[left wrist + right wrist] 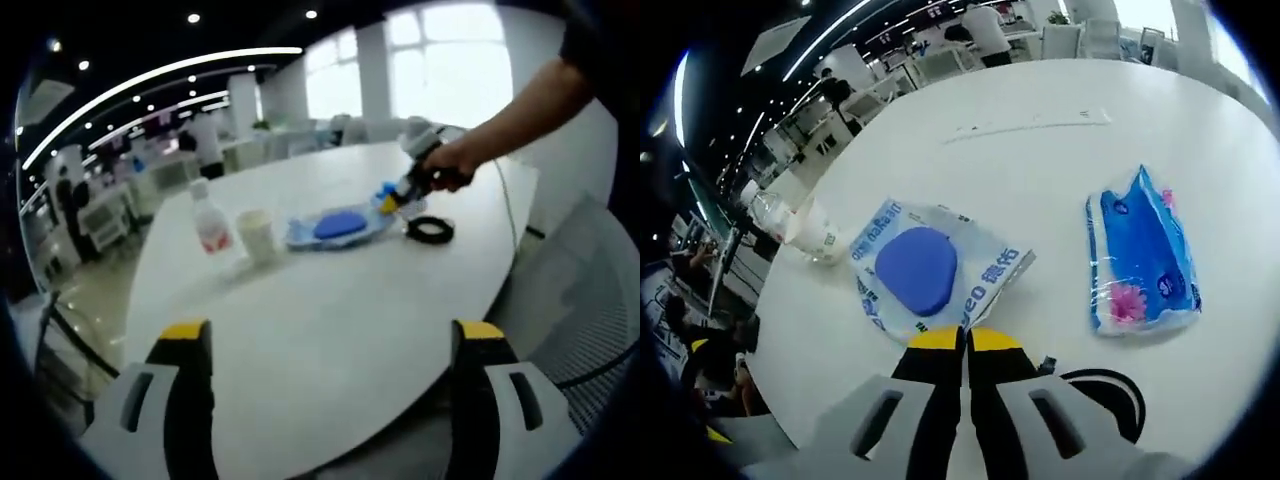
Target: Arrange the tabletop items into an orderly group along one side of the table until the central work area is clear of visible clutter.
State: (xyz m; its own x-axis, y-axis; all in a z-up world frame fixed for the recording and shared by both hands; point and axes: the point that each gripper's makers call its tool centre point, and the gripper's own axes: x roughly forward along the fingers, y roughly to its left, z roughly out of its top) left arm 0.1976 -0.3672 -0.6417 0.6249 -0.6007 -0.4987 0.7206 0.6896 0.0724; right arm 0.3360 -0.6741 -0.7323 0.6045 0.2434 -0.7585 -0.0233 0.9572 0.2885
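On the white round table (330, 330) lie a wet-wipes pack with a blue lid (335, 225) (925, 270), a blue tissue pack (1140, 265) and a black tape roll (430, 230) (1105, 395). A clear bottle with a red label (210, 222) (775, 215) and a paper cup (258, 235) (820, 240) stand beside the wipes. My right gripper (965, 340) (390, 200) is shut, its yellow tips at the near edge of the wipes pack; whether they pinch the film is unclear. My left gripper (330, 335) hovers wide open over the table's near side, holding nothing.
A person's hand and forearm (500, 125) hold the right gripper. A mesh chair (580, 300) stands at the table's right edge. Desks, chairs and people fill the office behind (120, 190). The near half of the table is bare.
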